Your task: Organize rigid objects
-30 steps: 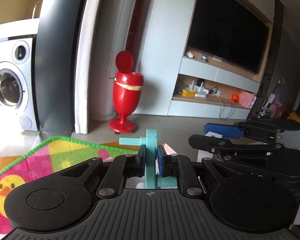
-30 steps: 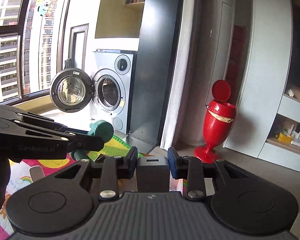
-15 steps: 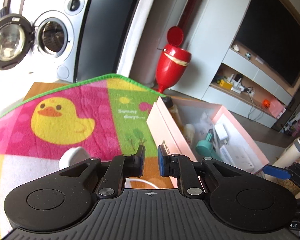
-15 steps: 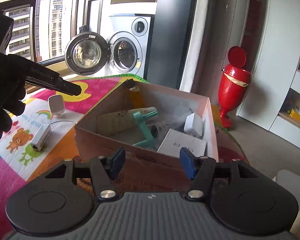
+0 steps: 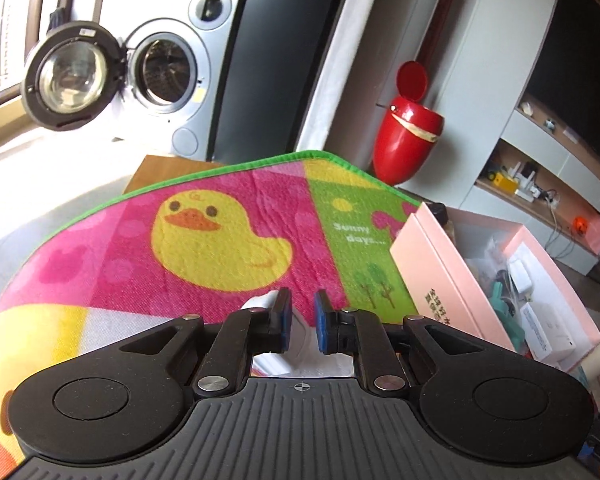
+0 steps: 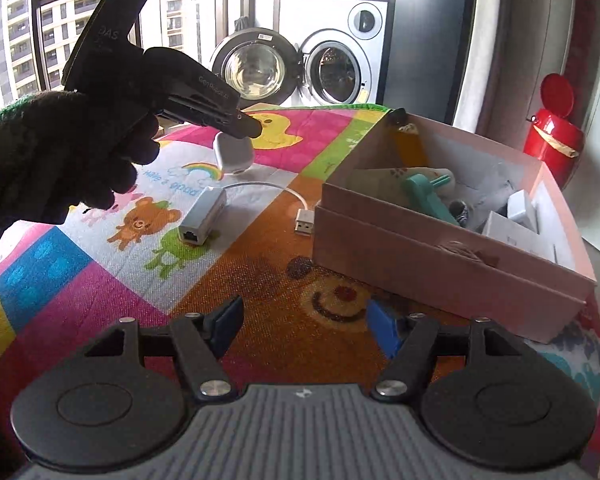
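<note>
White charger (image 5: 300,334) half behind fingers (underside unseen)

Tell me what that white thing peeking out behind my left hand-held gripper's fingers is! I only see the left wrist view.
Observer: A small rounded white block, maybe a charger. It lies on the mat just under the tip of the left hand-held gripper.
Operator: Is anything else lying on the mat?
Observer: Yes, a grey adapter. Its white cable runs to a USB plug beside the box.
Operator: What's my other one doing?
Observer: The right hand-held gripper is open over the mat's orange bear. Its jaws have just been opening, with nothing between them.
</note>
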